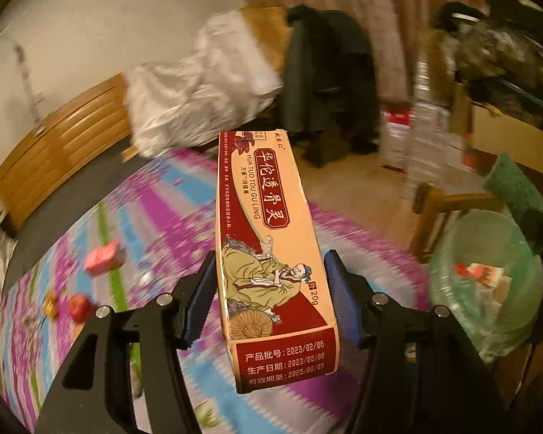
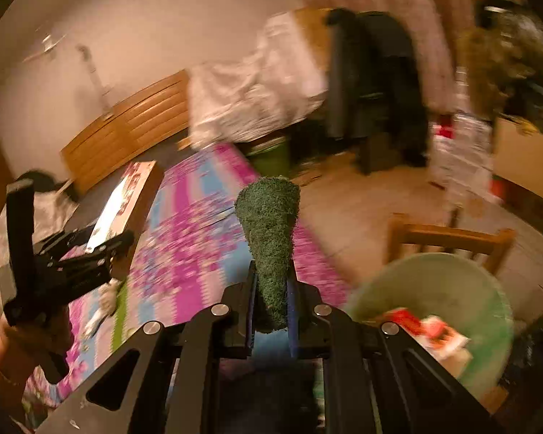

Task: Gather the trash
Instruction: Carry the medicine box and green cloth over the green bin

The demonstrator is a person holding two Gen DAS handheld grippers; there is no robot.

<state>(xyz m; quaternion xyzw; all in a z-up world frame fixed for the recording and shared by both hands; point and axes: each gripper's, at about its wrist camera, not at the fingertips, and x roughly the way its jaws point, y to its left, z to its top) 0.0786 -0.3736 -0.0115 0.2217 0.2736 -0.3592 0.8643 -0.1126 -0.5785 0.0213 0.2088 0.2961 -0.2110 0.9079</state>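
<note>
My left gripper [image 1: 271,303] is shut on a long cream and red medicine box [image 1: 268,249] and holds it above a purple and blue patterned tabletop [image 1: 155,217]. My right gripper [image 2: 273,311] is shut on a green fuzzy scrap [image 2: 271,235] that sticks forward from its pads. A bin lined with a green bag [image 1: 488,282] stands at the right with red and white wrappers inside; it also shows in the right wrist view [image 2: 441,289]. The left gripper [image 2: 72,253] with the box [image 2: 126,199] shows at the left of the right wrist view.
A pink wrapper [image 1: 103,256], a red ball [image 1: 79,305] and small scraps lie on the tabletop. A wooden chair [image 2: 452,238] stands behind the bin. Beyond are a wooden headboard [image 1: 61,148], white bedding [image 1: 199,86], dark hanging clothes [image 1: 325,72] and water bottles [image 1: 427,115].
</note>
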